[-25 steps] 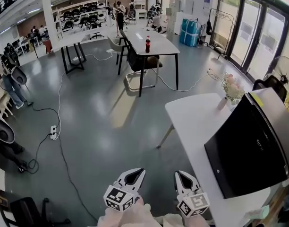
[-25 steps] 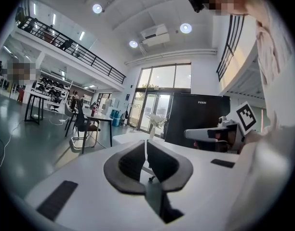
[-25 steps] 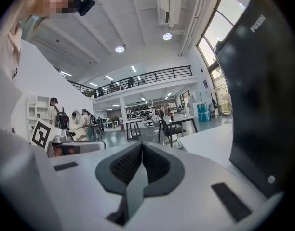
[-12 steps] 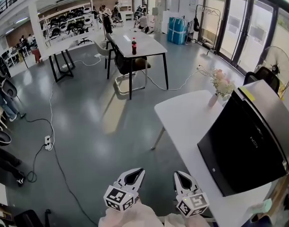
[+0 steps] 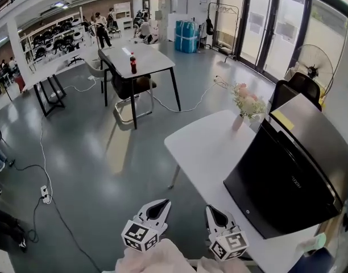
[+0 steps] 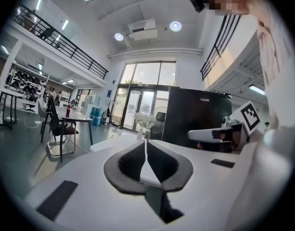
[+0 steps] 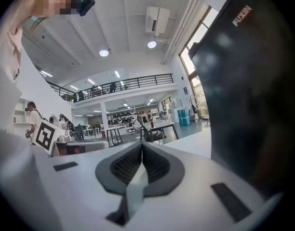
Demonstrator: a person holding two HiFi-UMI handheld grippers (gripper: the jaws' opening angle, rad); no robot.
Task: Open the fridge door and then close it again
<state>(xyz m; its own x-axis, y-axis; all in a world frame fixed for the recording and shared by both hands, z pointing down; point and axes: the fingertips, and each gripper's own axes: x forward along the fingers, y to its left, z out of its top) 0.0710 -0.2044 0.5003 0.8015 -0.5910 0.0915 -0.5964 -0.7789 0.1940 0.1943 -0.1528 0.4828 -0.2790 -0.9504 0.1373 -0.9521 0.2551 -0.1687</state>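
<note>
The black fridge point(image 5: 288, 175) stands on a white table point(image 5: 202, 147) at the right of the head view, with its door closed. Both grippers are low in that view, side by side and short of the table's near corner. My left gripper point(image 5: 161, 203) is shut with nothing in it, and so is my right gripper point(image 5: 208, 210). In the left gripper view the shut jaws point(image 6: 146, 141) point at the fridge point(image 6: 195, 117) beyond the table. The fridge's glossy door point(image 7: 248, 90) fills the right of the right gripper view, beside the shut jaws point(image 7: 141, 145).
A vase of flowers point(image 5: 245, 102) stands on the white table behind the fridge. A dark-legged table with a red bottle point(image 5: 133, 63) and a chair point(image 5: 131, 90) are farther back. A fan point(image 5: 310, 61) is by the windows. Cables point(image 5: 43, 192) trail over the grey floor.
The head view has swung right, so the fridge and its table sit nearer the middle and closer. Both grippers have moved with it, still shut and side by side.
</note>
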